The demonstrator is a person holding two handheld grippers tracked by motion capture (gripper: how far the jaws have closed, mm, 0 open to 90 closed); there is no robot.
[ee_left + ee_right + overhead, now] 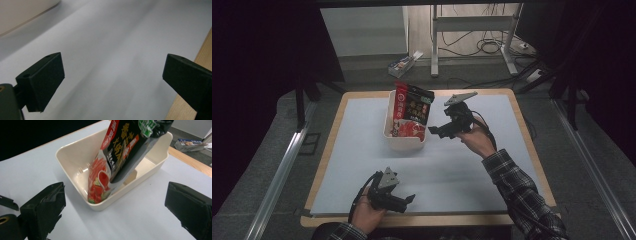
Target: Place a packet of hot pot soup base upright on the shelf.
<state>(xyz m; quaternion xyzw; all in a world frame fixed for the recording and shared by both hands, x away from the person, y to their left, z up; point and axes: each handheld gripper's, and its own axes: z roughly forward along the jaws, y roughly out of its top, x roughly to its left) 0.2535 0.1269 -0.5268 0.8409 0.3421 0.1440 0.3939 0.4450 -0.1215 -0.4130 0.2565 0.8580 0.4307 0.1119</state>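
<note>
Right gripper (435,131) released — jaws standing wide apart, nothing between them, hanging just beside the right wall of the cream tub (388,131). Ahead of those jaws in the right gripper view: the snack packet (120,162), red and black, leaning upright inside the tub (75,157), lower end down in the near corner, top poking well above the rim. By the look of it, the placing step done and the letting-go just finished; packet resting on its own, touched by neither jaw.

Left gripper (408,200) released too, jaws spread over bare sheet near the table's front edge, well apart from the tub.

Next move, probably: drawing the right gripper clear without brushing the tall packet — tippy as it leans — or reaching in again to lay it flat.

Underneath, a pale blue-white sheet (107,50) on a wooden tabletop (532,145), edge strip showing beyond the left gripper's far jaw. Past the table: dim grey floor, a white-legged frame (472,25), loose cables (492,47), a small box (404,62).
</note>
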